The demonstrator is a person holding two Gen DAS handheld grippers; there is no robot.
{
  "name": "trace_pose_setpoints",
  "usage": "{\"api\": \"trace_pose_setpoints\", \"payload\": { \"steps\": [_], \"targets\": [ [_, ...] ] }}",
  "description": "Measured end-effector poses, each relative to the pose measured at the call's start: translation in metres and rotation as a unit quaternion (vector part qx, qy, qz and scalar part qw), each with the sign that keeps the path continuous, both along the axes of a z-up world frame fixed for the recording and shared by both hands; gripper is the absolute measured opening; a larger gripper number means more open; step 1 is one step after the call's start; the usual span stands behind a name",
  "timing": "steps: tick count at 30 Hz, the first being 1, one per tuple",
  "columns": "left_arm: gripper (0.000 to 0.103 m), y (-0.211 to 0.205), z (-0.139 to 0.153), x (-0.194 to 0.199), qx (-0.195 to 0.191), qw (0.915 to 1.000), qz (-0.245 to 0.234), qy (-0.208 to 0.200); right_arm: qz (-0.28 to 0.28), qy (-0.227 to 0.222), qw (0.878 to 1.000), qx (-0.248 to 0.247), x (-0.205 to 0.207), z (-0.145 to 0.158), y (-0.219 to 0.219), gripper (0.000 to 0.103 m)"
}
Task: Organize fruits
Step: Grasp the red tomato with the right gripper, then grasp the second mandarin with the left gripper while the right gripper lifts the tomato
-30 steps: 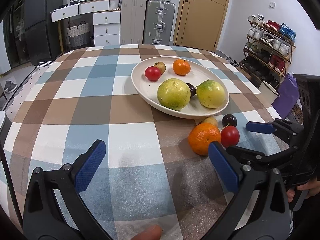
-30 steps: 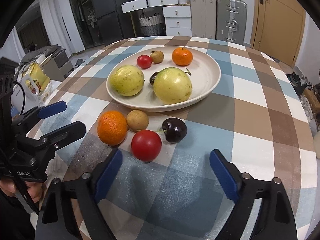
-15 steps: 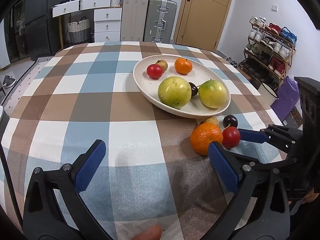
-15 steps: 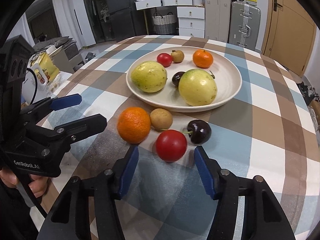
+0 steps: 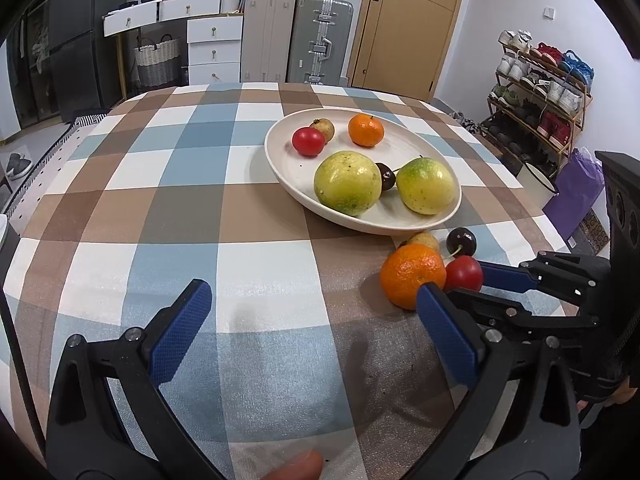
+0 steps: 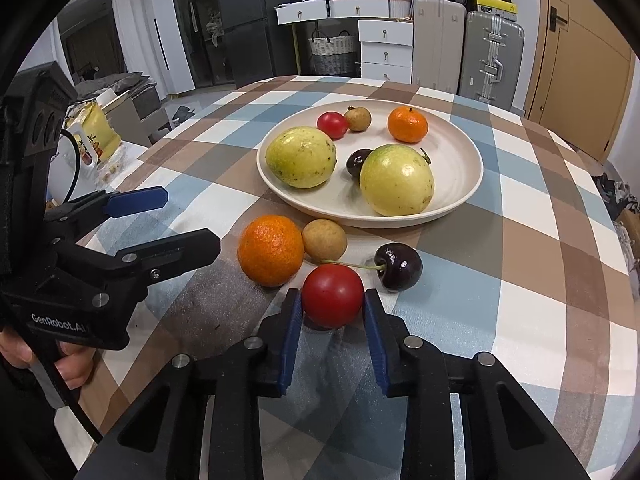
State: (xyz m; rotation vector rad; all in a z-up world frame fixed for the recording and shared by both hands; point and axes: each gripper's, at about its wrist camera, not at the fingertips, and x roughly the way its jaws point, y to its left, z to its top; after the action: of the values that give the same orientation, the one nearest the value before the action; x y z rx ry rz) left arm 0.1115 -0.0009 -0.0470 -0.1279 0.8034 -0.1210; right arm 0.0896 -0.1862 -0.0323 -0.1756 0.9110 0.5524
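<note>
A cream plate holds two yellow-green fruits, a red tomato, a small brown fruit, an orange and a dark cherry. In front of it on the checked cloth lie an orange, a brown fruit, a dark cherry and a red tomato. My right gripper has its blue pads against both sides of this tomato, which rests on the table. It also shows in the left wrist view. My left gripper is open and empty above the cloth, left of the loose fruit.
The plate also shows in the left wrist view. The table edge runs close on the right, with a shoe rack beyond it. Drawers and suitcases stand behind the table. A yellow bag lies off the left side.
My right gripper moved forward to the loose red tomato and its fingers closed from wide open onto the tomato's sides. My left gripper stayed open and nearly still.
</note>
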Motion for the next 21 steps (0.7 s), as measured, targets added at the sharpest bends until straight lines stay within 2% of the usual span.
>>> {"api": "trace_pose_setpoints", "payload": {
  "steps": [17,19,21],
  "targets": [
    [0.101,-0.021,0.001,0.002,0.005,0.9993,-0.035,0.007,-0.016,-0.028,0.998,0.048,-0.006,0.019,-0.030,0.031],
    [0.098,-0.025,0.000,0.005,0.010,0.9989,-0.044,0.009,-0.020,-0.029,0.998,0.049,-0.006,0.020,-0.033,0.031],
    [0.088,-0.031,-0.001,0.006,0.013,0.9984,-0.053,0.011,-0.025,-0.029,0.998,0.052,-0.005,0.020,-0.037,0.031]
  ]
}}
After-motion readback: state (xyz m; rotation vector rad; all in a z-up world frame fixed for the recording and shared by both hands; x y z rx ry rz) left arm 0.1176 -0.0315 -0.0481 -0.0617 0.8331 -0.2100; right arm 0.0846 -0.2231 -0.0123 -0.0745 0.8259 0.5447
